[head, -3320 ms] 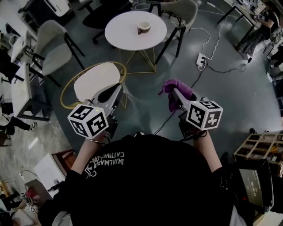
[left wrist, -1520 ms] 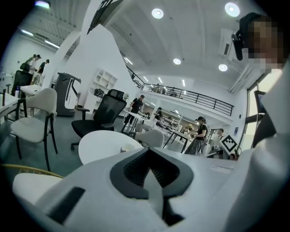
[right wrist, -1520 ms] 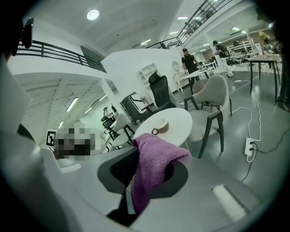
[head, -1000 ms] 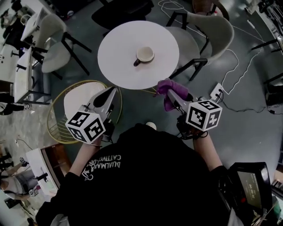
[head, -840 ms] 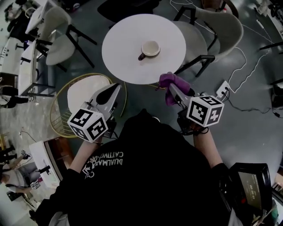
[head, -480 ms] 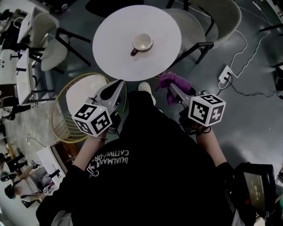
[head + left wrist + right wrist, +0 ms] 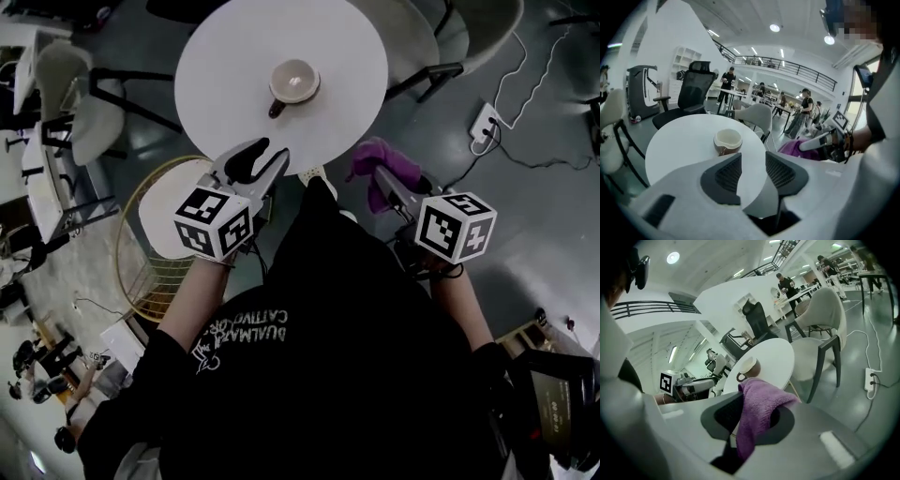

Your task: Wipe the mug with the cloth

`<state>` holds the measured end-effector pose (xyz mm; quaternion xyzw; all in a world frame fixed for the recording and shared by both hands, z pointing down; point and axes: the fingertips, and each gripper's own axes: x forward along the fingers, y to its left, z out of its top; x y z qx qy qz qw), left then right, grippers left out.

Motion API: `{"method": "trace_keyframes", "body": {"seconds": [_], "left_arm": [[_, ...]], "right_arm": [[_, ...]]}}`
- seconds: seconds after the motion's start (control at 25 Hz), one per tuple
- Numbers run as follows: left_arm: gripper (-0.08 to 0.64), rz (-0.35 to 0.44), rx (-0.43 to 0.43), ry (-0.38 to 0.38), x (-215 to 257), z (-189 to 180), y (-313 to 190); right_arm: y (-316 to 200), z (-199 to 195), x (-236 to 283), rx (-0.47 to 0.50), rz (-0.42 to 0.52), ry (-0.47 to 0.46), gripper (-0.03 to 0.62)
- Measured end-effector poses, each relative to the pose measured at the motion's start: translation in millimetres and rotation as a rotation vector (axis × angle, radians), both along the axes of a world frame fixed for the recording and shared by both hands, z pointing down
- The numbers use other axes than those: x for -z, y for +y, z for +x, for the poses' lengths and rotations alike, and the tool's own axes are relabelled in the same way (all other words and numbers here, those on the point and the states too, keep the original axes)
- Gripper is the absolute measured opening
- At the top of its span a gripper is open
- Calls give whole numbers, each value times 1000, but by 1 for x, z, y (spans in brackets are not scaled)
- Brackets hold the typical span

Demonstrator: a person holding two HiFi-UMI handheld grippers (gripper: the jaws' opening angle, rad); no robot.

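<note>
Left tongs [image 7: 265,156], just spreading apart and empty, hang over the desk's [image 7: 361,56] near edge, the mug [image 7: 292,82] beyond them. Right tongs [image 7: 384,178] pinch the purple cloth [image 7: 367,157] beside the desk.

Purple cloth [image 7: 759,411] in hand-held gripper [image 7: 754,420]

Plain white over the round tabletop [image 7: 347,56]. Brown outside, cream inside on the mug [image 7: 293,82], upper centre of the head view. Bright purple for the cloth [image 7: 380,167], right of centre. Pale grey on the shells of the left gripper [image 7: 255,161] and the right gripper [image 7: 384,183], with dark grey ribbed pads [image 7: 727,174] on the jaws and black-and-white square markers on each cube. Black with white lettering on the person's top [image 7: 309,375]. Dull blue-grey on the floor [image 7: 553,216]. Gold wire round the white-topped side table [image 7: 164,220], at left.
</note>
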<state>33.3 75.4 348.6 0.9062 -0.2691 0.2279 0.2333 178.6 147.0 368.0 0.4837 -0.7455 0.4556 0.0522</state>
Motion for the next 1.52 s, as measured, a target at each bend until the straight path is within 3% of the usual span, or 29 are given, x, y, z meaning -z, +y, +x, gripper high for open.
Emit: {"method": "trace_keyframes", "body": {"seconds": [0.16, 0.32, 0.6, 0.84, 1.0, 1.32, 1.52], "left_arm": [[158, 66, -82, -237, -39, 0, -34], [158, 36, -174, -346, -68, 0, -70], [152, -29, -247, -393, -102, 11, -87], [113, 21, -353, -425, -110, 14, -100], [78, 20, -394, -406, -114, 15, -98], [71, 25, -398, -436, -115, 7, -104], [71, 35, -423, -444, -115, 7, -103]], "right_arm": [[-29, -10, -12, 24, -15, -20, 66], [-70, -38, -23, 100, -37, -10, 66], [-105, -71, -53, 235, -70, 21, 66], [-134, -95, -68, 310, -77, 73, 66], [-143, -118, -68, 361, -87, 46, 66], [-153, -142, -70, 383, -122, -68, 66], [-155, -142, -76, 373, -162, -31, 66]]}}
